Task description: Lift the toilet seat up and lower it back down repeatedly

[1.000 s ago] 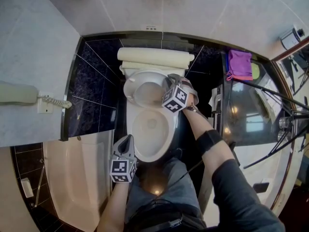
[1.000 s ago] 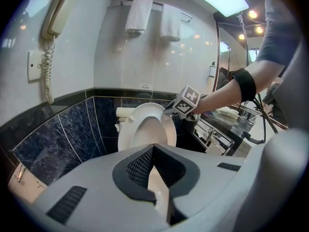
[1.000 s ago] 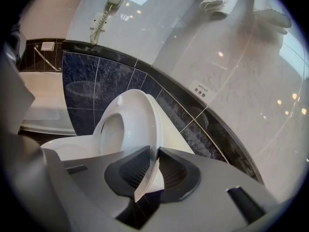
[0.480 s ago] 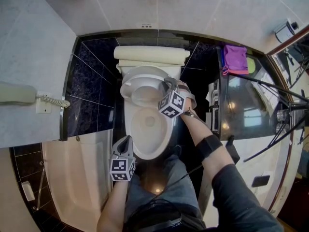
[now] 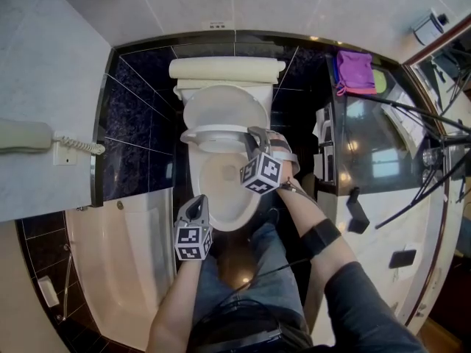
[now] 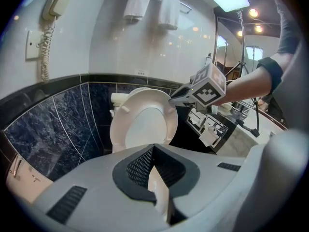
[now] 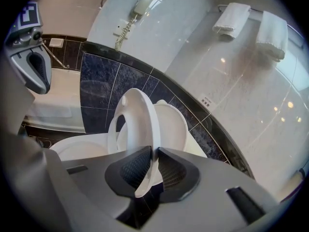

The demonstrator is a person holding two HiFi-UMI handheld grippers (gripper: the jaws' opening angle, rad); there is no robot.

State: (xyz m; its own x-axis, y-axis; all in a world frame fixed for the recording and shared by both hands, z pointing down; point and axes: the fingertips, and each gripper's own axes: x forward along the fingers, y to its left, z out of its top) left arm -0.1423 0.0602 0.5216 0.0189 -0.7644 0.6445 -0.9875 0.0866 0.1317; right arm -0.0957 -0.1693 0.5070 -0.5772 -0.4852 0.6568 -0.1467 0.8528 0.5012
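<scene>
The right claw [image 7: 153,153] was closed on the toilet seat [image 7: 139,111], its pads pressing either face of the rim on the seat's right side, part-way between the hinged end and the front edge. The seat stood steeply tilted, well clear of the bowl [image 7: 72,150] and just short of the lid [image 7: 175,124], which leaned back beyond the claw against the cistern [image 5: 224,68].

The seat's long axis ran from the hinged end, low and beyond the claw, up to the free front edge above the claw's tips. So the rim crossed the jaws roughly edge-on, and any swing had to follow an arc about that far, low pivot. Pushing away from the person would likely bring the seat onto the lid. Drawing back and down would likely lay it on the bowl, which sat below the claw and nearer the person.

The left claw [image 5: 197,206] hung lower and nearer the person, off the bowl's front left, well apart from the seat. Its jaws were together at the tips and gripped nothing. The right hand was plainly the nearer one and the one doing the work.
</scene>
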